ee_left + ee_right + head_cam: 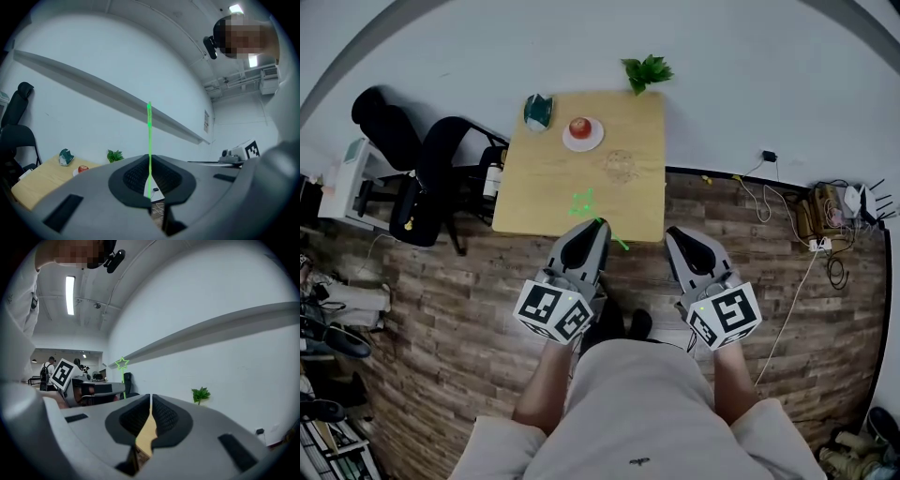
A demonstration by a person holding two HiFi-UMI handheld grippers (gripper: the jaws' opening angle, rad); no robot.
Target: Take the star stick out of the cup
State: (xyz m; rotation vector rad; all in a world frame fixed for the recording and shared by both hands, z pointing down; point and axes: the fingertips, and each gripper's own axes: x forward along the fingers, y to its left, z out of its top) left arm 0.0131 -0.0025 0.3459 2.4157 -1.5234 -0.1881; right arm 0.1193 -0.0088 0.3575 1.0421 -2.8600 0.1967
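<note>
Left gripper (597,226): jaws closed on the star stick (149,140), which stands upright between the pads. The left gripper view shows only the thin green shaft. The right gripper view alone shows the star (122,363) outlined at its top.

Right gripper (150,401): jaws together, nothing between them.

In the head view both grippers sit at the near edge of the tabletop (534,202), with the stick over that edge. It is apart from a faint clear shape (619,167) mid-tabletop, probably the cup. A plate (582,141) with an apple (579,127) lies near the far edge. A chair (431,178) stands left of the tabletop. Bare floor (441,309) surrounds the near side.
</note>
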